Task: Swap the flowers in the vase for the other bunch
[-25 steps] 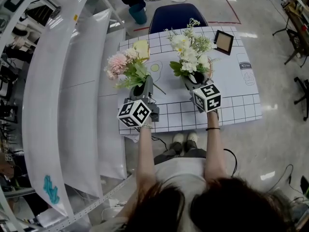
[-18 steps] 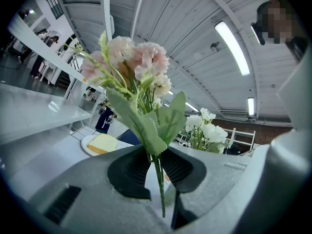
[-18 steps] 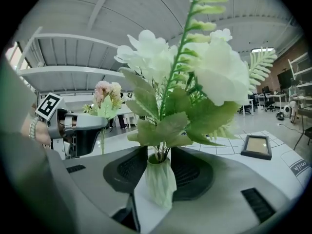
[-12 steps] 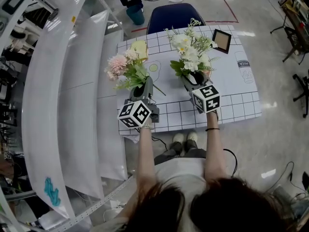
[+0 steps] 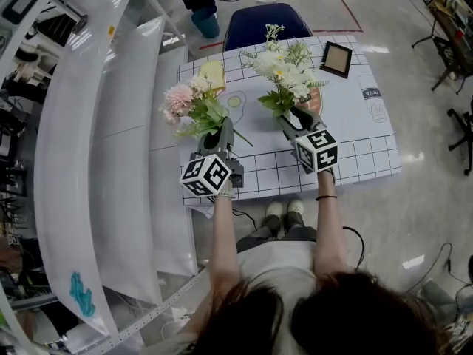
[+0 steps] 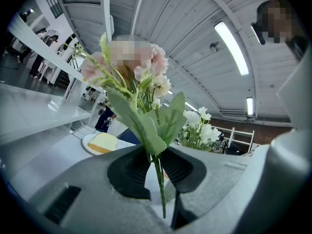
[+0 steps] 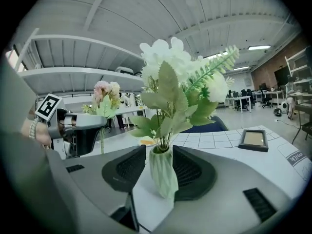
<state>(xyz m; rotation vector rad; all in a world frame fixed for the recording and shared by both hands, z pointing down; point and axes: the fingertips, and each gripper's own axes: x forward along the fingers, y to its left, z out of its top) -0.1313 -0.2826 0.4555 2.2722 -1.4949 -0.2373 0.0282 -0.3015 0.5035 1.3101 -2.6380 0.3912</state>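
Left gripper (image 6: 155, 172) pinches the pink bunch (image 6: 139, 89); the right gripper (image 5: 294, 118), jaws just opened wide, flanks the green vase (image 7: 163, 178) (white bunch (image 7: 181, 69) inside). We fear a retreating jaw tips it.

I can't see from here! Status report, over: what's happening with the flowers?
Left gripper shut on pink bunch. Right gripper just opening, vase of white flowers between its jaws. Picture frame well aside.
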